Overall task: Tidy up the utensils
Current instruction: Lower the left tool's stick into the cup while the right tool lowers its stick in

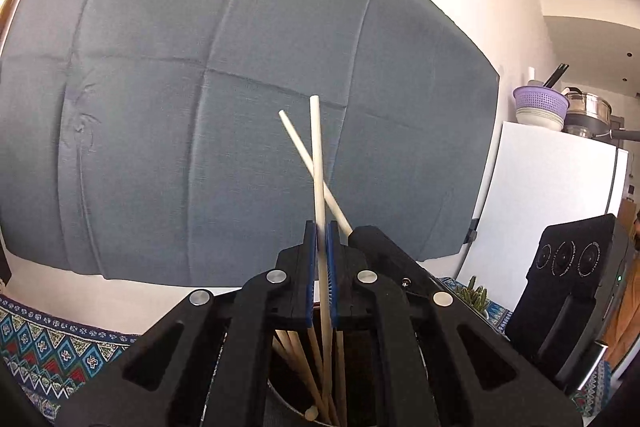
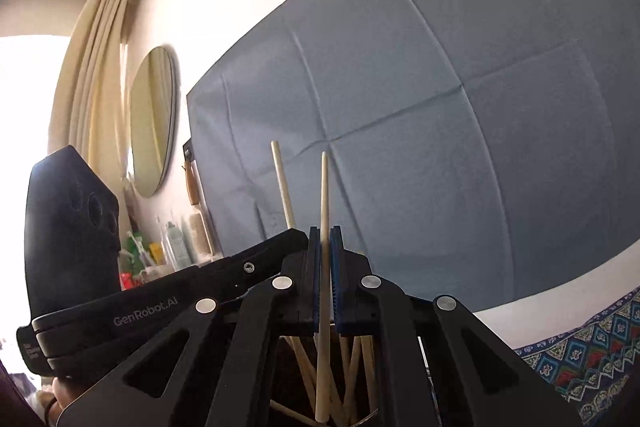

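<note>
Grey-blue cloth (image 1: pixel 240 87) filled the frame behind both claws. My left claw (image 1: pixel 321 247) was pinched on one pale chopstick (image 1: pixel 318 163), my right claw (image 2: pixel 325 251) on another (image 2: pixel 324 195), both above the holder (image 1: pixel 280 399) at bottom centre (already crowded). Colliding claws, or tips snagging stored sticks, could tip it.

The counter is covered by a patterned cloth (image 1: pixel 44 343) in blue, teal and red diamonds, seen at the lower left in the left wrist view and at the lower right in the right wrist view (image 2: pixel 592 351). A small green cactus (image 1: pixel 476 293) stands on the cloth. On it too, a dark holder's metal rim (image 1: pixel 280 401) shows, with wooden chopsticks (image 1: pixel 304 367) inside.
</note>
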Tool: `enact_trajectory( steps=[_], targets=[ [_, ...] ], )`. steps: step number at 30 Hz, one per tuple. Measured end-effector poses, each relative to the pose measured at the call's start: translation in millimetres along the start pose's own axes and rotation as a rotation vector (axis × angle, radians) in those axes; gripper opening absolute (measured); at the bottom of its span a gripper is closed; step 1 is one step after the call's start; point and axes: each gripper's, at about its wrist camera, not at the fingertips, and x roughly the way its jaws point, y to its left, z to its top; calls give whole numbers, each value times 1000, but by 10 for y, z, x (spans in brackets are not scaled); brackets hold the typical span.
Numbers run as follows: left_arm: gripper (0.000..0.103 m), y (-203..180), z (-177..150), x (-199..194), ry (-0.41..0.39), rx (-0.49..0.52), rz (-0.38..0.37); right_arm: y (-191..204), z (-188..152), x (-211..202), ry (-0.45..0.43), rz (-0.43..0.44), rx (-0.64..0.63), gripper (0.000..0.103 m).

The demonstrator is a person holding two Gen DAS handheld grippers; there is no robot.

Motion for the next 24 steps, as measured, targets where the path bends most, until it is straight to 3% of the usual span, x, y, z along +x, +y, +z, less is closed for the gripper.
enact_trajectory(
  steps=[10,24],
  targets=[
    [6,78,-10,-136,-15,12,35,1,-140,-60,5,39,15,5],
    [6,63,32,-335,-4,0,40,108,-143,-423,121,-20,-153,5]
  ],
)
